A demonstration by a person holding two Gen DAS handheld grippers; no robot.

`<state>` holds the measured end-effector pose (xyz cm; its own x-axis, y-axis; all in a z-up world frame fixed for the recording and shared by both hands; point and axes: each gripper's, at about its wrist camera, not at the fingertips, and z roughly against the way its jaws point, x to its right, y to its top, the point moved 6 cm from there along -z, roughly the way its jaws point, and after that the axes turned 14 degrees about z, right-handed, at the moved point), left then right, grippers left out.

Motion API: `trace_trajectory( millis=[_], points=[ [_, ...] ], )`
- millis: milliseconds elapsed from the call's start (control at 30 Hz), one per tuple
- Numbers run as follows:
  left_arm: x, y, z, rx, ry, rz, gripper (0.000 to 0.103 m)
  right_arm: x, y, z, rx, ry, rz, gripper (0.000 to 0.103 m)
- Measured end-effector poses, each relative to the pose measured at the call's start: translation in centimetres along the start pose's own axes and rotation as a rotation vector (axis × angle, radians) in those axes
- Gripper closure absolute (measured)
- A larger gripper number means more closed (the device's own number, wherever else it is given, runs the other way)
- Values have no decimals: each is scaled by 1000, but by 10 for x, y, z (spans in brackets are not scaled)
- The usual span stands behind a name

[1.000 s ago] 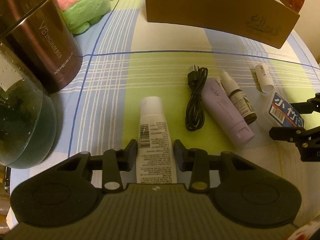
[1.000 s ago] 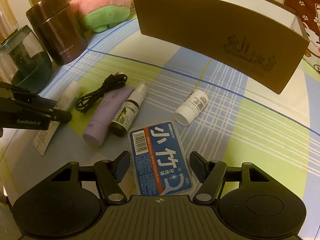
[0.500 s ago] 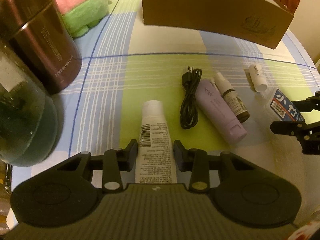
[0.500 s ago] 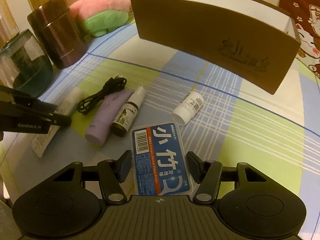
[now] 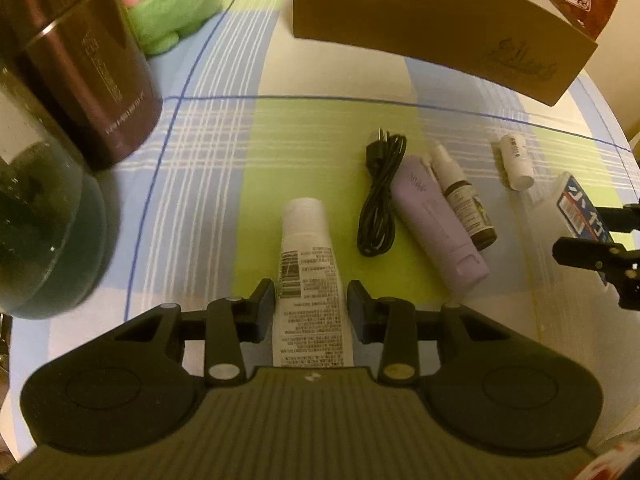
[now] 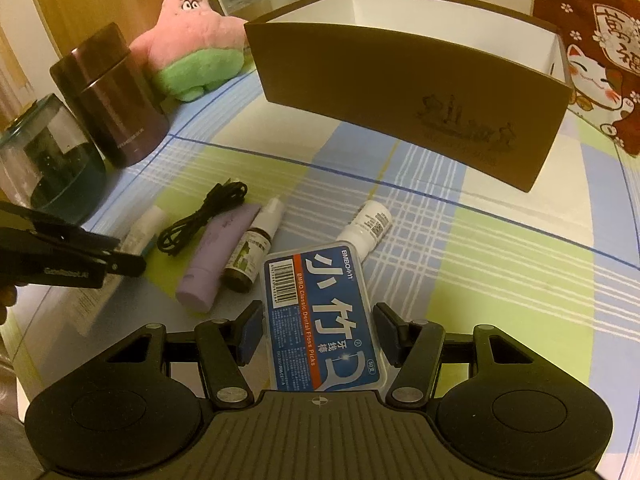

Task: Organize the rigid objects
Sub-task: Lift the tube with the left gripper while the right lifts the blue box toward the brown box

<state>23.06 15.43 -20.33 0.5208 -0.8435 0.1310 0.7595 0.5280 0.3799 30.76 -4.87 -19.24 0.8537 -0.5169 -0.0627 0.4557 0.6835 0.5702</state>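
Note:
My left gripper [image 5: 312, 304] is shut on a white tube [image 5: 308, 264], its pads pressing the tube's lower sides; the cap end points away over the checked cloth. In the right wrist view my right gripper [image 6: 318, 332] is shut on a clear floss pick box with a blue label [image 6: 324, 312], and the box's far end overlaps a small white bottle [image 6: 370, 224]. Between the two grippers lie a black cable [image 5: 380, 196], a purple tube [image 5: 436, 220] and a dark dropper bottle [image 5: 464, 204]. An open brown cardboard box [image 6: 400, 92] stands at the back.
A maroon vacuum canister [image 5: 92, 68] and a green glass container [image 5: 40, 220] stand at the left. A pink and green plush star [image 6: 192, 36] sits behind them. A red cloth with a cat picture [image 6: 592, 48] lies right of the brown box.
The right gripper's jaws narrowed onto the floss pick box, and the box now covers part of the small white bottle. The left gripper kept its hold on the white tube.

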Motion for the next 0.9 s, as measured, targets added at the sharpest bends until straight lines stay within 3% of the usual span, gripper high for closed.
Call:
trace_trajectory(
  millis=[433, 900],
  points=[
    [7, 6, -6, 23, 33, -52, 70, 8, -3, 7, 8, -27, -32, 44],
    [15, 30, 34, 139, 6, -74, 70, 15, 8, 21, 57, -45, -63, 44]
  ],
)
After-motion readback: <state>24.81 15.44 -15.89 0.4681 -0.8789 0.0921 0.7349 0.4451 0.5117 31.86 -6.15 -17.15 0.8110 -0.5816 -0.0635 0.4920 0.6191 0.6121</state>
